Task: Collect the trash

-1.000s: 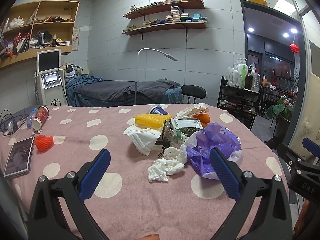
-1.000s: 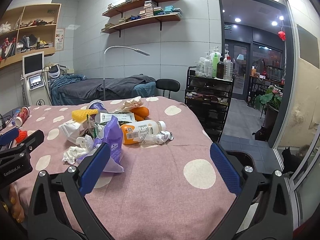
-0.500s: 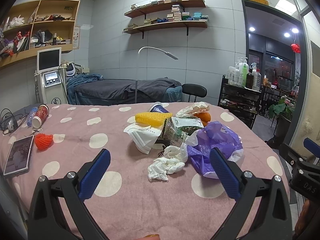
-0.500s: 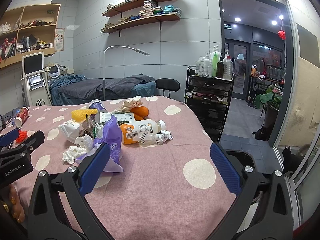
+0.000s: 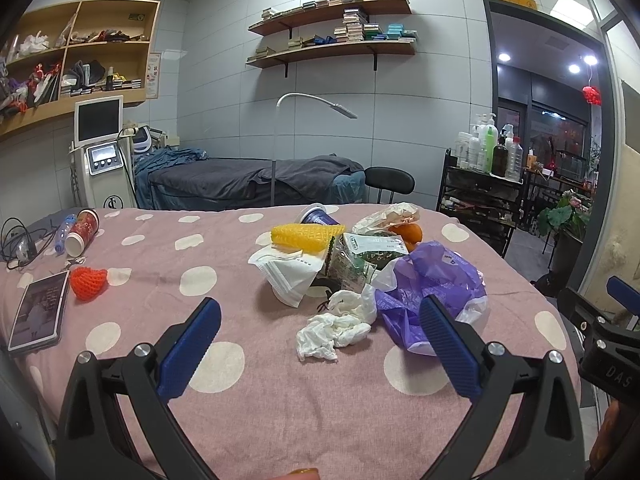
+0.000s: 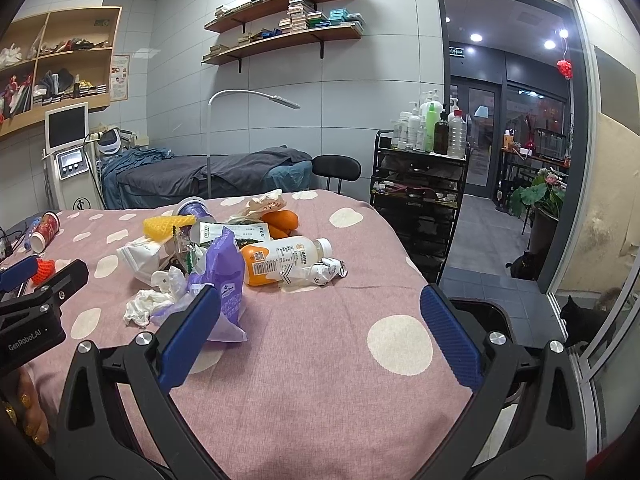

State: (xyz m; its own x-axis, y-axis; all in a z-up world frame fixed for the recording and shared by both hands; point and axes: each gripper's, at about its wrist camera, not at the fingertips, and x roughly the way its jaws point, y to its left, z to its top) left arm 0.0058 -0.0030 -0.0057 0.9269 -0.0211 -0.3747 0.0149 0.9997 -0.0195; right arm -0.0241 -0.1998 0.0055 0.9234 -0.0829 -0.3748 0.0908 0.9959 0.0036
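Observation:
A heap of trash lies mid-table on the pink dotted cloth: crumpled white tissue, a purple plastic bag, a white face mask, yellow foam netting, a green-white packet, a purple cup and oranges. The right wrist view adds an orange-labelled bottle and a crumpled wrapper. My left gripper is open and empty, just short of the tissue. My right gripper is open and empty, with the purple bag by its left finger.
At the left of the table lie a phone, red foam netting, a red cup, a small bottle and cables. The table's right edge drops to the floor, where a black bin and a black cat are. A trolley of bottles stands behind.
Both grippers have barely moved; the views have shifted only slightly. Both stay open and empty, and the trash has not moved.

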